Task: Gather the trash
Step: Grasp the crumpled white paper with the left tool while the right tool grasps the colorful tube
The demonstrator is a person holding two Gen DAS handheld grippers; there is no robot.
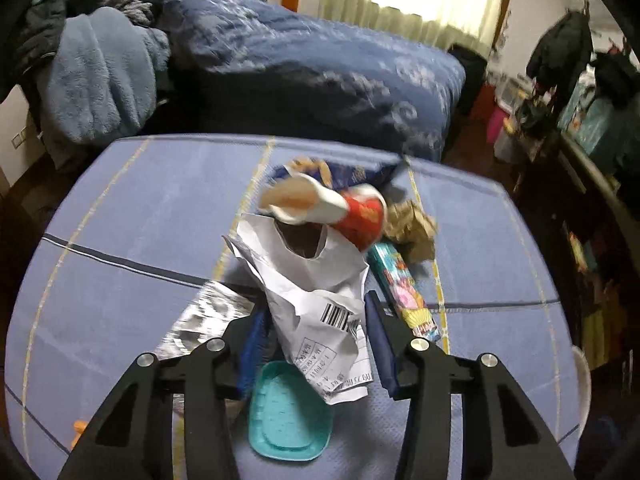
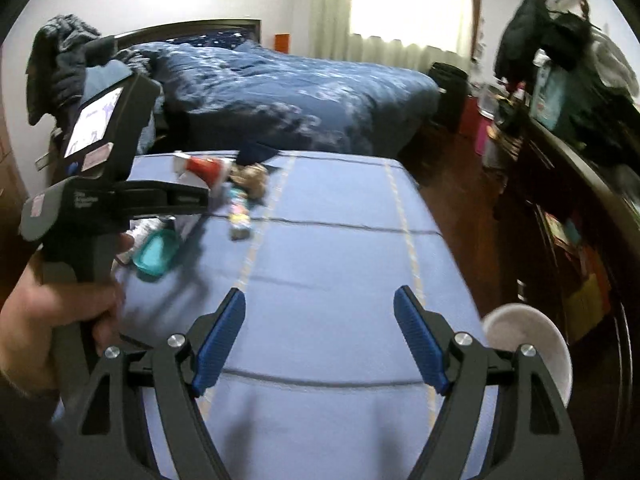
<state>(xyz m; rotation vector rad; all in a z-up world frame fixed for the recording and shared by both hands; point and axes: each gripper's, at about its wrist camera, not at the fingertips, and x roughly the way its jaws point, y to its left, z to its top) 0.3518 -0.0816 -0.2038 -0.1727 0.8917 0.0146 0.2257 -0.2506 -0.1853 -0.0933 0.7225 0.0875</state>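
My left gripper (image 1: 316,312) is shut on a crumpled white mailer bag with a barcode label (image 1: 316,276), held above the blue-covered table (image 1: 120,208). Under it lie a teal plastic lid (image 1: 288,416) and silver foil wrapper (image 1: 208,316). Beyond lie a red paper cup (image 1: 360,216), a crumpled brown paper (image 1: 412,228), a colourful carton (image 1: 404,292) and a blue snack bag (image 1: 348,172). My right gripper (image 2: 320,336) is open and empty over the bare table (image 2: 340,264). It sees the left gripper's body (image 2: 100,184), the teal lid (image 2: 158,254) and the red cup (image 2: 206,168).
A white bin's rim (image 2: 528,344) shows at the table's right edge. A bed with a dark blue quilt (image 1: 320,68) lies behind the table. Dark shelves with clutter (image 2: 580,184) line the right side. Clothes pile (image 1: 92,68) at the left.
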